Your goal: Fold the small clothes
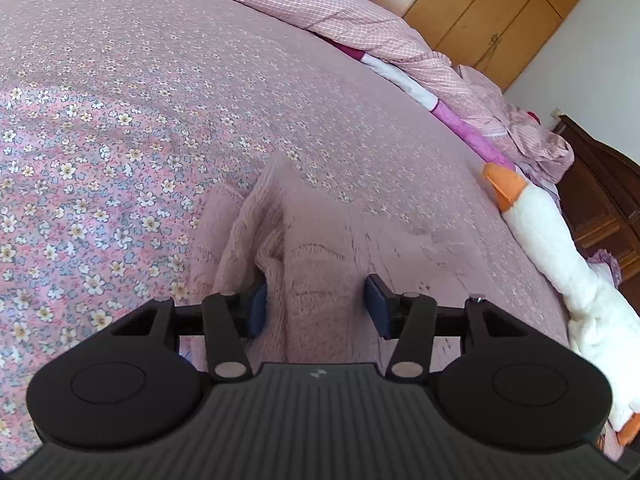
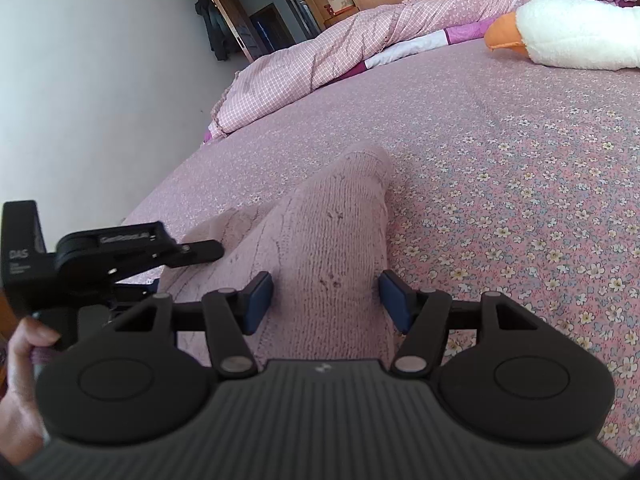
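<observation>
The pink knit sweater point(image 1: 320, 248) lies on the floral bedsheet point(image 1: 120, 120), stretching ahead between both pairs of fingers. Left gripper point(image 1: 316, 306) and right gripper point(image 2: 326, 300) stand released, jaws spread, grasping nothing.

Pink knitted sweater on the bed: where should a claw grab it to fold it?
Probably at the rounded end of the sweater, the narrow part lying flat on the flowered bedsheet. The open right claw already straddles that strip, so it could pinch a side edge, coming along the strip from the near side. The bunched fold by the open left claw looks harder to grip cleanly.
</observation>
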`<state>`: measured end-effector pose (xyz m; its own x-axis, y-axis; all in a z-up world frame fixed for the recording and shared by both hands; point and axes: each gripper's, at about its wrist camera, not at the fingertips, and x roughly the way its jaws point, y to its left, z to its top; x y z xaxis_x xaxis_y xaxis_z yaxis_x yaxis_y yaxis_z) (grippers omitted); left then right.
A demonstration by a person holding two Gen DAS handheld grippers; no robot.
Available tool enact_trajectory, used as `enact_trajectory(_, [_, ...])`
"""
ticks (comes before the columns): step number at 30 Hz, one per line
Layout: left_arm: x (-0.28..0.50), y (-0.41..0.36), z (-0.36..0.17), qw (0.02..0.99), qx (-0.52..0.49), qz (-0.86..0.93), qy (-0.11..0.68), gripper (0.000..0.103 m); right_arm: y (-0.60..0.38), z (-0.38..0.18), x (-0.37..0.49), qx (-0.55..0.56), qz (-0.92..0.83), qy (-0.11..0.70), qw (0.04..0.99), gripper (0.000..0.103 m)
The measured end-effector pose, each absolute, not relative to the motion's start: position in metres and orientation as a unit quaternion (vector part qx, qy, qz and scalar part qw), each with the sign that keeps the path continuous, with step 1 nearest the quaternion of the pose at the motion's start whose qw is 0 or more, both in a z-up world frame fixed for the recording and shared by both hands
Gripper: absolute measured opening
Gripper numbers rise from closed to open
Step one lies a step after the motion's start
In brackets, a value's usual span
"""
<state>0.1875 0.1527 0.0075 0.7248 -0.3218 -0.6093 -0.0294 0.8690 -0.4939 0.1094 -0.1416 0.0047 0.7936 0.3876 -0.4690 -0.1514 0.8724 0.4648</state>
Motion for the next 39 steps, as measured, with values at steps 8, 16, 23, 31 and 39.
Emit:
enact_trajectory(8, [0.174,0.139,0.037,0.933,-0.203,-0.107,0.278,0.021,-0.143,0.011,0.107,0.223,0.168,0.280,0.919,0.063])
enact_trajectory(16, [0.211,0.157,0.045,0.935,-0.126,-0.061,0.324,0.022,-0.112,0.024,0.118,0.193,0.210,0.279,0.917,0.062])
enact_trajectory(23, [0.198,0.177,0.023,0.927,-0.136,-0.023,0.348,0.055,-0.087,0.023,0.106,0.078,0.206,0.265,0.939,0.062])
enact_trajectory(31, [0.145,0.176,0.044,0.923,-0.141,-0.051,0.354,0.056,-0.107,0.029,0.100,0.140,0.188,0.260,0.937,0.063])
enact_trajectory(39, [0.115,0.173,0.029,0.916,-0.070,-0.021,0.394,0.068,-0.108,0.021,0.091,0.147,0.198,0.274,0.930,0.062])
